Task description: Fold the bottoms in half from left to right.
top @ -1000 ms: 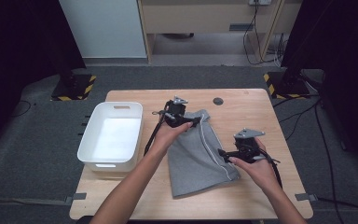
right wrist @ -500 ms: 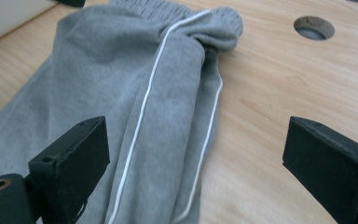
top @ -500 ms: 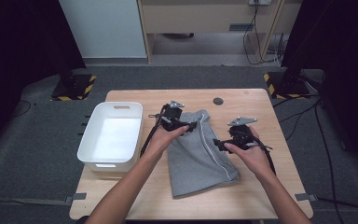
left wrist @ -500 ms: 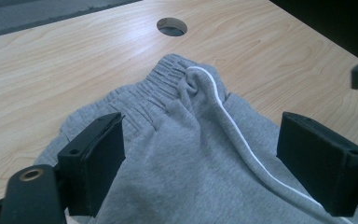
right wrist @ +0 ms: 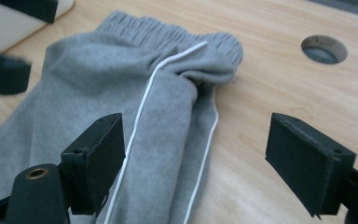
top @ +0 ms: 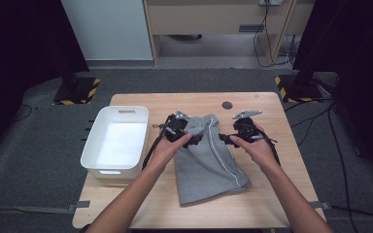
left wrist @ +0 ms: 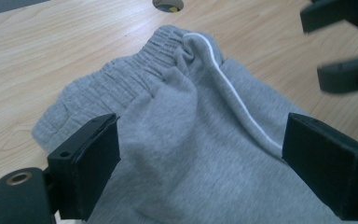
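My left gripper (top: 197,139) sits over the waistband end of the grey shorts (top: 206,162), which lie flat mid-counter (top: 267,194) beside the white bin (top: 116,141). Its jaws have just been opening and now stand wide, cloth below them but not pinched. My right gripper (top: 225,139) has come in from the shorts' right edge toward the waistband since a second ago; its jaws have just been closing a little yet remain wide apart over the white-piped seam, holding nothing. I judge a fold comes next. I can read no label or writing.
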